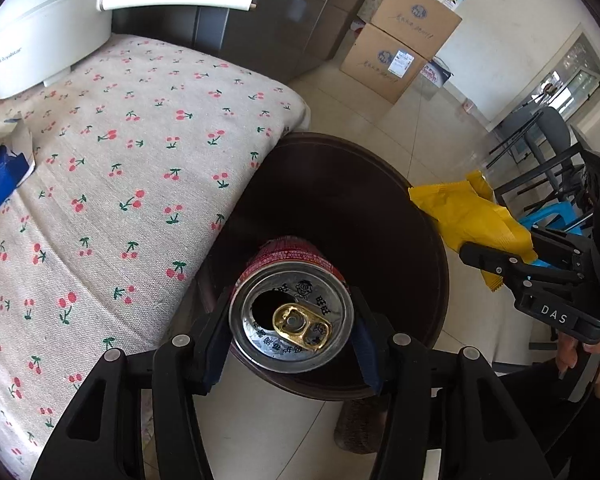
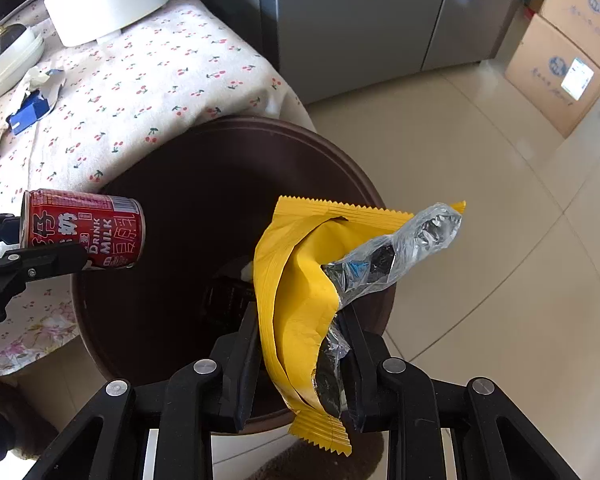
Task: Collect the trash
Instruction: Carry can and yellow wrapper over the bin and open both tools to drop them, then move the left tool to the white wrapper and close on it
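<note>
Disposal step: we find left hand-held gripper (image 1: 292, 320) clamping the can (image 1: 291, 322), right hand-held gripper (image 2: 300, 356) pinching the yellow wrapper (image 2: 296, 300), above the bin (image 2: 160, 184); release follows.

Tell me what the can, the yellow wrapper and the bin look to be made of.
Can: metal, likely aluminium; bare silvery lid, gold pull tab, glossy red printed side.
Yellow wrapper: thin plastic-foil film; crimped zigzag ends, silvery lining, clear crinkled film alongside.
Bin: probably moulded plastic; smooth, dark brown, slightly glossy rim.
</note>
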Action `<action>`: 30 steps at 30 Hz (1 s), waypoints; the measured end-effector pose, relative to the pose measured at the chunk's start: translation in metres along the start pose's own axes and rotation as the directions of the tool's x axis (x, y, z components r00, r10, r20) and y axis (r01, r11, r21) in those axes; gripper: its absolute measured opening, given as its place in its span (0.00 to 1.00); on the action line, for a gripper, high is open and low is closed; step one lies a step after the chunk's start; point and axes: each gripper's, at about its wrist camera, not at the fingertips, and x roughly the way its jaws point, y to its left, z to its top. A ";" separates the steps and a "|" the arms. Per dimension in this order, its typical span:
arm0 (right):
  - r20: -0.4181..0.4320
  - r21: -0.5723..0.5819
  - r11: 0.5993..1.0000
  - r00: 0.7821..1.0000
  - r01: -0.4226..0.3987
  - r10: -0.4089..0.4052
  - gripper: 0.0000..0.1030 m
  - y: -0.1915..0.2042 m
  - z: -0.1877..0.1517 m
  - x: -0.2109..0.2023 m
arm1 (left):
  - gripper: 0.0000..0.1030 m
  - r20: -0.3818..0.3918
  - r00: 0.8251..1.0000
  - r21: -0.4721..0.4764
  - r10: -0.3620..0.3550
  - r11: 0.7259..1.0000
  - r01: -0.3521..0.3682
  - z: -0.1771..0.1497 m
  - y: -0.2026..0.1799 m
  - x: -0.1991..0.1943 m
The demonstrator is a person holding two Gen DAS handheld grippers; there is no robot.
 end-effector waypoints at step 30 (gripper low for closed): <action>-0.008 -0.148 0.986 0.997 -0.081 0.081 0.77 0.123 0.060 0.000 | 0.99 0.105 0.958 -0.319 0.269 0.921 -0.223 -0.078 0.165 -0.167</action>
